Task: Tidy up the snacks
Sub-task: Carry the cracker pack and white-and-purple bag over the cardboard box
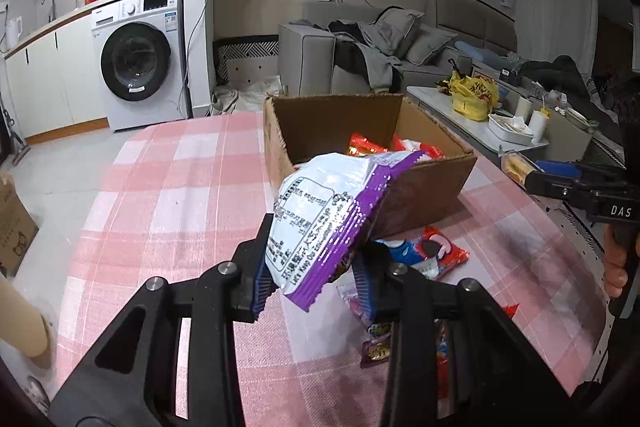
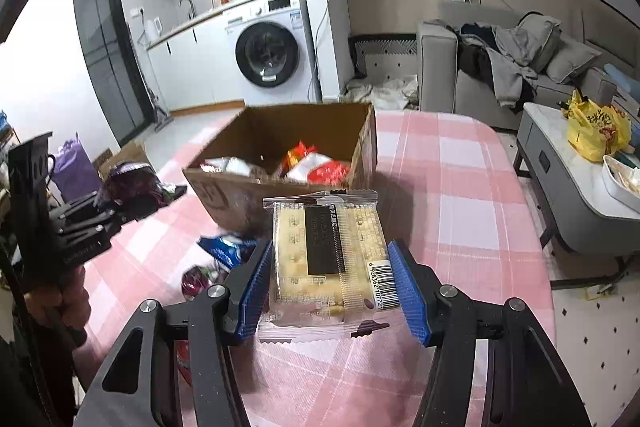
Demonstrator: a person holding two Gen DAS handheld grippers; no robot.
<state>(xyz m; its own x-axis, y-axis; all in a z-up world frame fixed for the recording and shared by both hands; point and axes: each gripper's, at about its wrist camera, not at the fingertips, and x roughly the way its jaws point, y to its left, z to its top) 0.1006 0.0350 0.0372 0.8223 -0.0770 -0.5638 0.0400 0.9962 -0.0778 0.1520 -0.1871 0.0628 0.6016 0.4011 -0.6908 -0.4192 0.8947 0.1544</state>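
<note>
The left gripper (image 1: 316, 267) is clenched on one corner of a purple-and-white snack bag (image 1: 324, 215), held in the air just before the near wall of the cardboard box (image 1: 424, 195). Pinched so near its edge, the slack bag could slip free or snag on that wall. The right gripper (image 2: 330, 287) grasps a clear-wrapped cracker pack (image 2: 326, 255) by its two long sides, above the worktop (image 2: 460, 187) and short of the box; the slick wrapper could slide out if tilted. Both loads aim at one opening, so they may collide. Loose snack packets (image 1: 424, 251) lie below on the checked cloth, beside the box.
</note>
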